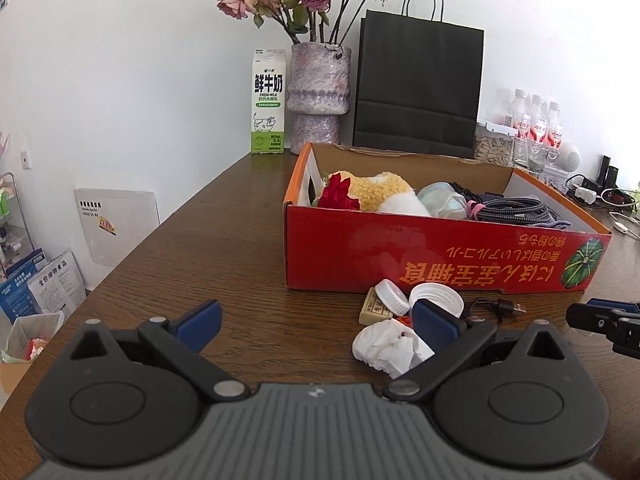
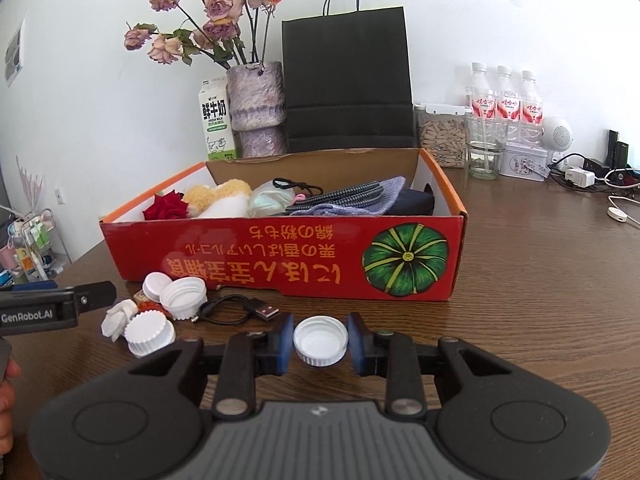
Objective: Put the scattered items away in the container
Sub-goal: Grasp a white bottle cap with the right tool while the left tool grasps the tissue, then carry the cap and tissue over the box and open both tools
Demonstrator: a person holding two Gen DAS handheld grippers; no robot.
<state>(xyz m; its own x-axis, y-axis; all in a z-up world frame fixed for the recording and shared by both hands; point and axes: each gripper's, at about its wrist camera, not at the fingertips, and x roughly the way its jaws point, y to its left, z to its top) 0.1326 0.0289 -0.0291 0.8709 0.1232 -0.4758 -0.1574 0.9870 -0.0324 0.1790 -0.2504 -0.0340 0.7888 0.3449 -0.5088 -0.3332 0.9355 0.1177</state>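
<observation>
A red cardboard box [image 1: 440, 256] [image 2: 280, 256] stands on the brown table and holds a plush toy, a red flower, cables and cloth. In front of it lie white bottle caps [image 1: 394, 296] [image 2: 182, 296], a crumpled tissue [image 1: 388, 346] [image 2: 116, 318], a small tan packet [image 1: 374, 308] and a black USB cable [image 1: 500, 307] [image 2: 240, 308]. My left gripper [image 1: 316, 326] is open and empty, its right finger beside the tissue. My right gripper [image 2: 320, 340] is shut on a white cap [image 2: 320, 340], open side up, low over the table.
Behind the box stand a milk carton [image 1: 268, 104], a vase of dried roses [image 1: 318, 96], a black paper bag [image 1: 418, 80], a seed jar [image 2: 440, 140], a glass [image 2: 486, 156], water bottles [image 2: 504, 96] and chargers with cables [image 2: 592, 176]. The table's left edge drops to floor clutter.
</observation>
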